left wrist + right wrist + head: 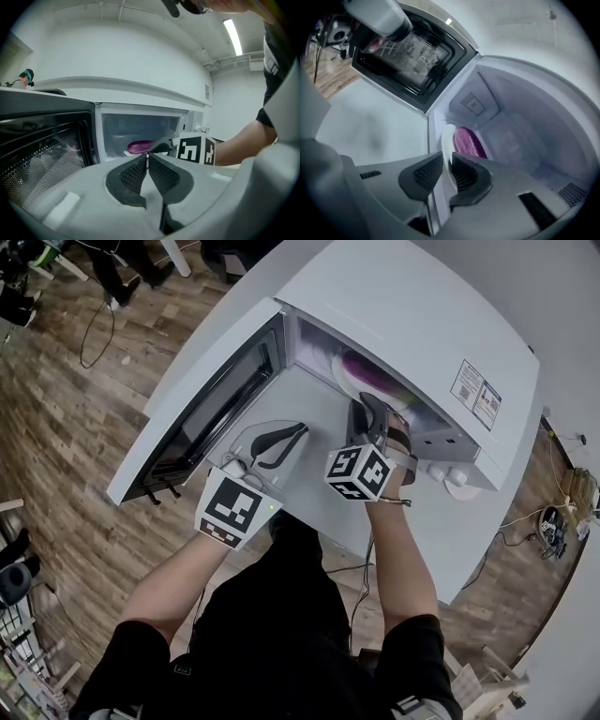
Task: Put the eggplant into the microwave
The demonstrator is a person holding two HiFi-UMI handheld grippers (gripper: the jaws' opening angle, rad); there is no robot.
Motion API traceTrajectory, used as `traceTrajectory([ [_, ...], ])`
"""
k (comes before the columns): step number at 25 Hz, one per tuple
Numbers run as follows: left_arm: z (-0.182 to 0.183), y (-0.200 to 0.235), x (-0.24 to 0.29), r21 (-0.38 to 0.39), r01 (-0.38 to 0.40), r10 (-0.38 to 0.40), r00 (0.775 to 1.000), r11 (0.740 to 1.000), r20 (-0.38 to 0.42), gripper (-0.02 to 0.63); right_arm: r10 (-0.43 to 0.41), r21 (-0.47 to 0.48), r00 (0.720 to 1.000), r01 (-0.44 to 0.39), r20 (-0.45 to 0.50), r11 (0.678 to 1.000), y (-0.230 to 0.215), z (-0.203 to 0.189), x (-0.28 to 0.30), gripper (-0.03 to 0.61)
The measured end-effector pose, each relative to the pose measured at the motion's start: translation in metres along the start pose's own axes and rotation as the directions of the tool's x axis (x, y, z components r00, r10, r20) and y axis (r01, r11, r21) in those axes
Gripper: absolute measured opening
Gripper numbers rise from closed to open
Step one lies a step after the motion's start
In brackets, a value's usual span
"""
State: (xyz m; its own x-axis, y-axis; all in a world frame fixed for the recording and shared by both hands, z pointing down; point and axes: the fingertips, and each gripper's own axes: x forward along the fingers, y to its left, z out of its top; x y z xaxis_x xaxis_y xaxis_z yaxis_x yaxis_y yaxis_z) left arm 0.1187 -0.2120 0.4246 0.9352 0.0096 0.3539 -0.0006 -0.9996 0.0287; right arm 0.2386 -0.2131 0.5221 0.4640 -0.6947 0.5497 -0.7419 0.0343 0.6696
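Note:
A purple eggplant [367, 372] lies on a white plate [339, 379] inside the open microwave [412, 306]. My right gripper [367, 409] is at the cavity mouth, shut on the plate's near rim. In the right gripper view the plate [446, 138] runs edge-on between the pads, with the eggplant [468, 143] just beyond. My left gripper [296, 431] hovers over the table in front of the oven, shut and holding nothing. In the left gripper view its tips [148, 158] meet, and the eggplant [139, 146] shows inside the cavity past them.
The microwave door [211, 413] swings out to the left, close to my left gripper. A white table [309, 493] carries the oven. A small white round object [459, 486] sits right of the oven. Wooden floor with cables surrounds the table.

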Motion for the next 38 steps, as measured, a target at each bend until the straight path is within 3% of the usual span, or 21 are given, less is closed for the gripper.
traceTrajectory([
  [3,0.002,0.002,0.002,-0.001,0.004,-0.004,1.000,1.000,-0.008,0.022,0.039,0.048,0.999,-0.039,0.002,0.998,0.001,0.002,0.003,0.080],
  [9,0.000,0.007,0.008,-0.007,0.006,-0.007,0.999,1.000,-0.032,0.021,0.017,0.010,0.998,-0.018,0.063,1.000,0.002,0.013,-0.011,0.084],
  [13,0.005,0.010,0.015,-0.008,0.011,-0.011,0.999,1.000,-0.033,0.022,0.064,0.079,0.996,-0.069,0.058,0.994,0.002,0.010,-0.006,0.030],
  [27,0.015,0.011,0.028,-0.045,0.020,-0.022,0.999,0.999,-0.044,0.021,0.072,0.151,0.997,-0.078,0.042,0.985,-0.021,0.008,0.020,0.028],
  [32,0.017,0.008,0.015,-0.082,0.009,-0.012,0.999,0.997,-0.042,0.022,0.065,0.162,0.995,-0.076,0.074,0.984,-0.015,0.015,-0.002,0.029],
  [38,0.021,-0.007,-0.015,-0.141,0.013,-0.017,0.999,0.990,-0.031,0.022,0.120,0.229,0.982,-0.151,0.145,0.962,0.002,0.029,-0.058,0.028],
])
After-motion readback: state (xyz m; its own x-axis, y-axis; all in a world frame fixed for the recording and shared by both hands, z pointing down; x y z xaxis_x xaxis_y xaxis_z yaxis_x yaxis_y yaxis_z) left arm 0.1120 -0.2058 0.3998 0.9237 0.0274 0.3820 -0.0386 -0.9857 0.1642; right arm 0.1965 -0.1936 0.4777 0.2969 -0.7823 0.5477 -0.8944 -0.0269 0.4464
